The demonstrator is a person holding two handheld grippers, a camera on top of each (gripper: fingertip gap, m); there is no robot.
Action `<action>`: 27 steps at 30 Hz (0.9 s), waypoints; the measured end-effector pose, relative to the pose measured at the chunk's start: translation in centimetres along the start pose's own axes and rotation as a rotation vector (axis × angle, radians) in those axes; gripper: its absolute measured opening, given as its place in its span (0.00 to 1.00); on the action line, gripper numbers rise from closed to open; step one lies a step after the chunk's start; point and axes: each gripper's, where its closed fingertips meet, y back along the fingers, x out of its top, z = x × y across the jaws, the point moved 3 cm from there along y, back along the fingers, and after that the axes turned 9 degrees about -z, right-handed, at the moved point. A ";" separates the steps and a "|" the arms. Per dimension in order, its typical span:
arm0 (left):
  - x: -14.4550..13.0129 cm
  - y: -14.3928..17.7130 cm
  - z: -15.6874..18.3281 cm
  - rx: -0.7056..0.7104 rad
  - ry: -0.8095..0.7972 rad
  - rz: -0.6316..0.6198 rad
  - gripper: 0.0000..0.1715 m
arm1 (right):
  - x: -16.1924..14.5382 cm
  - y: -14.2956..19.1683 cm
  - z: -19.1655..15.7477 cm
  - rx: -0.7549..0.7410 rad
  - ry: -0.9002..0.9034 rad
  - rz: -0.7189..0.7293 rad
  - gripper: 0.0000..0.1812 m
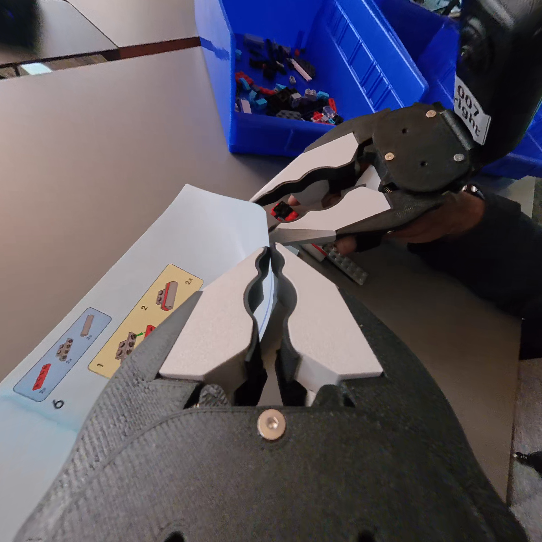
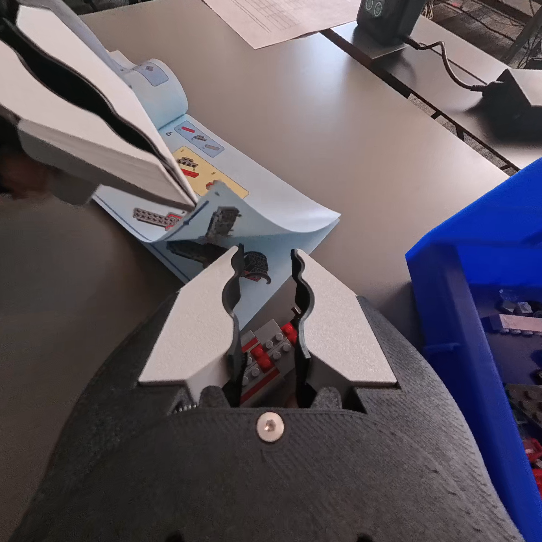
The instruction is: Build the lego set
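Note:
The light-blue instruction booklet [image 1: 205, 234] lies open on the grey table [image 1: 117, 146]. My left gripper [image 1: 271, 249] is shut on the edge of one page and holds it lifted and curled. The right wrist view shows the same pinch [image 2: 192, 205] on the raised page [image 2: 264, 205]. My right gripper [image 2: 265, 252] hovers over the booklet's near corner. A grey and red lego assembly [image 2: 264, 352] is gripped deep between its fingers. In the left wrist view that gripper [image 1: 262, 217] shows red and black bricks [image 1: 283, 211] between its fingers, with a grey studded plate [image 1: 346, 264] sticking out below.
A blue bin [image 1: 293, 137] with several loose bricks [image 1: 287, 93] stands behind the booklet; it is at the right in the right wrist view [image 2: 440, 293]. A paper sheet [image 2: 278, 20] and a black device [image 2: 387, 20] with a cable lie at the far side. The gap from one gripper's tips to the other's is roughly 5 centimeters.

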 end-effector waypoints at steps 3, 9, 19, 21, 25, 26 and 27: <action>0.2 1.3 -0.8 0.029 0.034 0.056 0.00 | 0.0 0.1 0.0 -0.001 0.003 0.003 0.20; -0.4 6.6 -3.3 0.108 0.148 0.237 0.00 | -0.1 0.1 -0.1 -0.006 0.014 0.001 0.20; -6.2 15.1 -7.5 0.244 0.326 0.399 0.00 | -0.1 0.1 -0.1 -0.022 0.015 0.000 0.20; -7.5 16.2 -8.0 0.262 0.356 0.407 0.00 | -0.1 0.1 -0.1 -0.029 0.017 0.001 0.20; -9.9 17.7 -8.4 0.295 0.398 0.404 0.00 | -0.2 0.2 0.0 -0.038 0.017 -0.001 0.20; -10.5 18.0 -8.5 0.303 0.406 0.398 0.00 | -0.2 0.2 0.0 -0.039 0.015 -0.001 0.20; -11.0 18.3 -8.6 0.312 0.414 0.393 0.00 | -0.2 0.2 0.0 -0.039 0.014 -0.001 0.20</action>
